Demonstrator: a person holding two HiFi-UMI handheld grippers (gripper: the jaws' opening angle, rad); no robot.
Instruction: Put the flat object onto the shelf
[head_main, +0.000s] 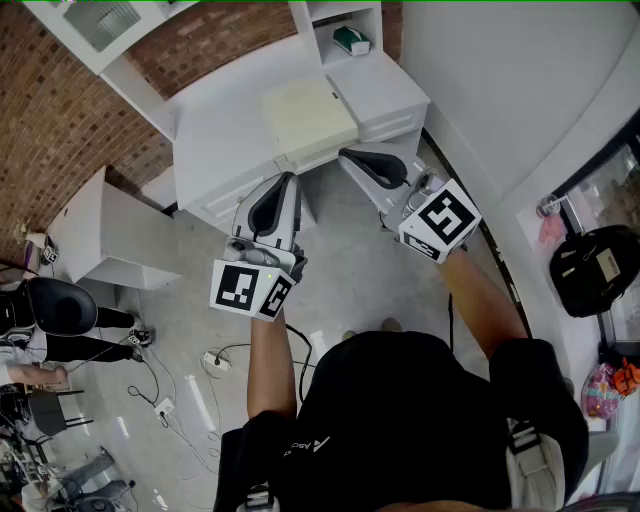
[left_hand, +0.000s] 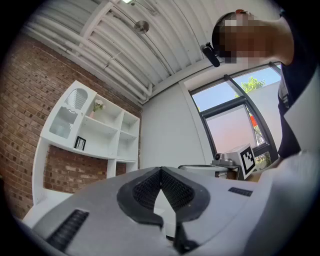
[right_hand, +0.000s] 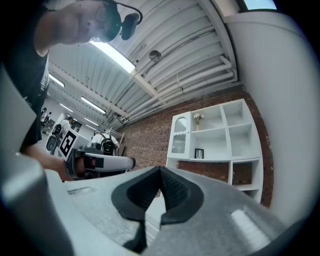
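White desk (head_main: 218, 118) — a cream flat object (head_main: 308, 115) lies near its front edge.

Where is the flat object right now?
In the head view, top centre, the flat object lies on the white desk, just beyond the left gripper and right gripper, near a green item in the cubby.

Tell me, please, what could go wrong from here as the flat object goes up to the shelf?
1. Both the left gripper and right gripper are shut and empty; unopened, they would probably shove the cream flat object across the desk.
2. A green item already sits in the shelf compartment, so placing there might knock it.
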